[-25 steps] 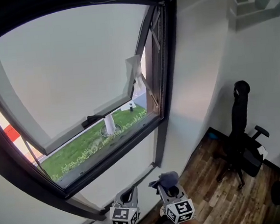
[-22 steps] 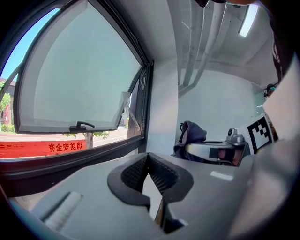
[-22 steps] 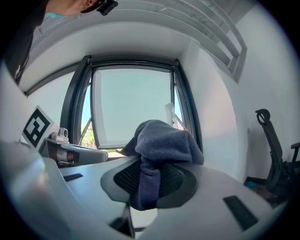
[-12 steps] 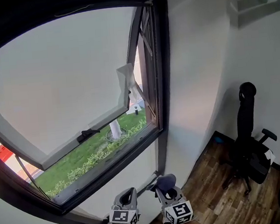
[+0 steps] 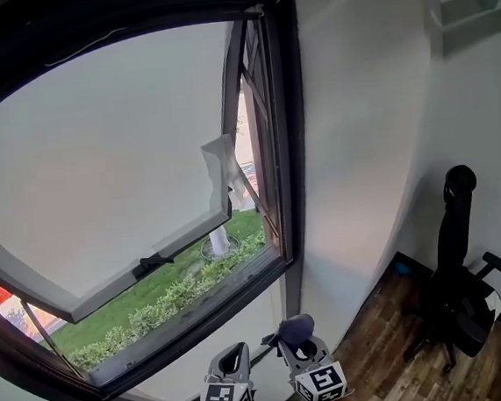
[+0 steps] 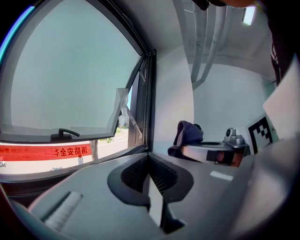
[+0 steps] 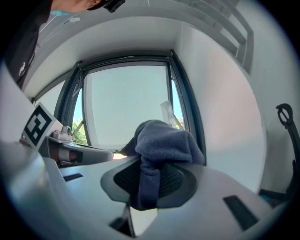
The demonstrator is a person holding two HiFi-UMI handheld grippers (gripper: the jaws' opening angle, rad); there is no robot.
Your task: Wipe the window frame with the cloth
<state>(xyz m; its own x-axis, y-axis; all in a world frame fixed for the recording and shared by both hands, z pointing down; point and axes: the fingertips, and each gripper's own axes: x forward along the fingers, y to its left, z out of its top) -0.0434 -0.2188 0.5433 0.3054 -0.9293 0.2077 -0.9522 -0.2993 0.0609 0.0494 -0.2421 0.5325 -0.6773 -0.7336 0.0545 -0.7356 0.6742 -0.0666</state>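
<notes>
2 claws, both mine, held low beneath the window frame (image 5: 290, 130).
Item 1, right claw (image 5: 292, 339): jaws clamped on the dark blue cloth (image 5: 294, 328), which bunches above the tips and sits well short of the window frame.
Item 2, left claw (image 5: 234, 354): jaws together, nothing between them.
Change: the window frame looms closer and further left than 1 second ago, and both claws keep their station below it.
Judgement: approach under way, no wiping contact yet. The cloth must rise to the window frame's bottom edge.
</notes>
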